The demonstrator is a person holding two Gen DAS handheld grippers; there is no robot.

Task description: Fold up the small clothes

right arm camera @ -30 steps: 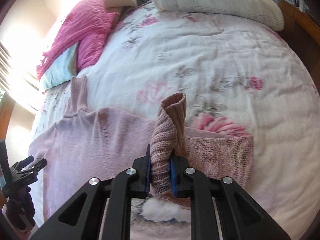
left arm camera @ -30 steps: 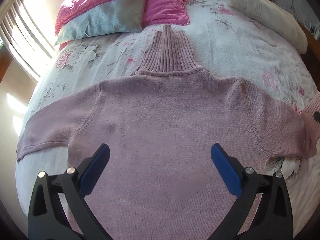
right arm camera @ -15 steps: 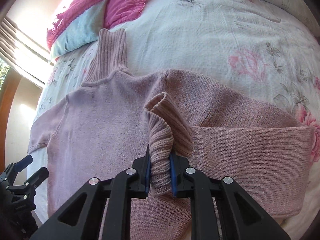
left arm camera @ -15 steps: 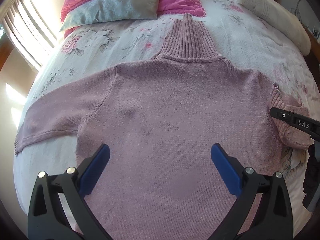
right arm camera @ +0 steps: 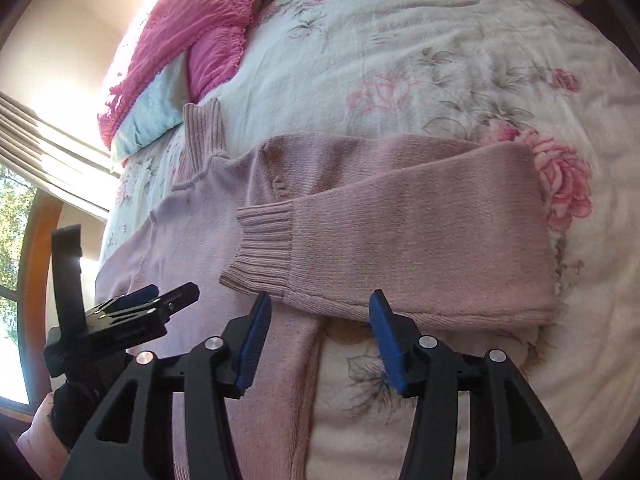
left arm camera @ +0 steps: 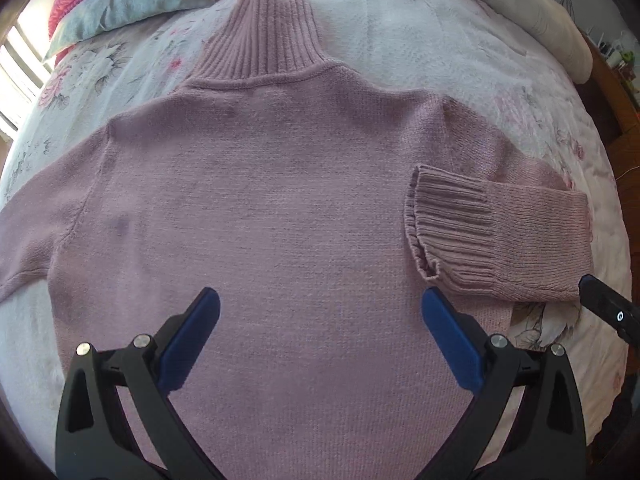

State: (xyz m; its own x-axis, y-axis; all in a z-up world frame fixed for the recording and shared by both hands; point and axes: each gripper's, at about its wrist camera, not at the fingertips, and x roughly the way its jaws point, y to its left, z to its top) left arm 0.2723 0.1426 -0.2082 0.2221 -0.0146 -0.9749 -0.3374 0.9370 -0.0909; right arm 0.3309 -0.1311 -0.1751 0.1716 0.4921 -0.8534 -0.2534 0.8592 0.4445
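A pink turtleneck sweater (left arm camera: 280, 208) is seen laid flat on a floral bedspread (right arm camera: 400, 40), its ribbed collar (left arm camera: 260, 36) pointing toward the pink cushions (right arm camera: 184, 28) at the head of the bed. One sleeve (right arm camera: 400, 240) is folded back across the body, with its ribbed cuff (left arm camera: 448, 216) resting on the knit near the chest; the other sleeve (left arm camera: 36, 224) is spread out flat toward the bed's edge.

The left gripper (left arm camera: 316, 328) is held above the lower part of the sweater with its jaws spread wide. Nothing is gripped between the blue pads (left arm camera: 188, 344), and no contact with the fabric can be made out from the left wrist view. Seen from the right wrist view, the same tool appears at the lower left, carried in a person's hand (right arm camera: 40, 436).

The right gripper (right arm camera: 318, 332) is likewise parted, to a moderate width, and nothing is held in it. Its blue fingertips (right arm camera: 384, 336) are placed just below the lower edge of the folded sleeve, one beside the cuff and one nearer the middle of the sleeve. Whether the tips touch the knit cannot be told. A pale pillow (left arm camera: 532, 16) is seen at the far corner of the bed, and a curtained window (right arm camera: 24, 184) is visible to the side.
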